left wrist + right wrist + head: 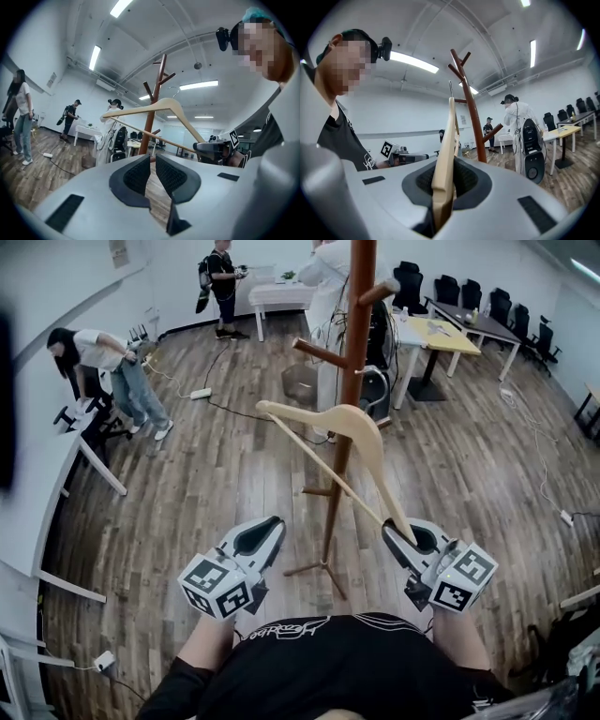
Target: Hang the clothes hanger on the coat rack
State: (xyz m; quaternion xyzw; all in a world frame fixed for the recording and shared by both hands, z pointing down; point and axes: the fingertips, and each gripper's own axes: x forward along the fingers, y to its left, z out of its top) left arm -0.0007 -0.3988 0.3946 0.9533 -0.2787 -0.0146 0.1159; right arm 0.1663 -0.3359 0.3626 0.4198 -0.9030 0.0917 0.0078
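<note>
Here the left gripper (267, 526) is held level low on the left, its jaws almost together with nothing between them. Next comes the hanger (361, 427), in the air, slanting across the front of the rack (356, 324); its hook is on no peg. Its lower arm end runs down into the right gripper (398, 535), whose jaws are clenched on it.
</note>
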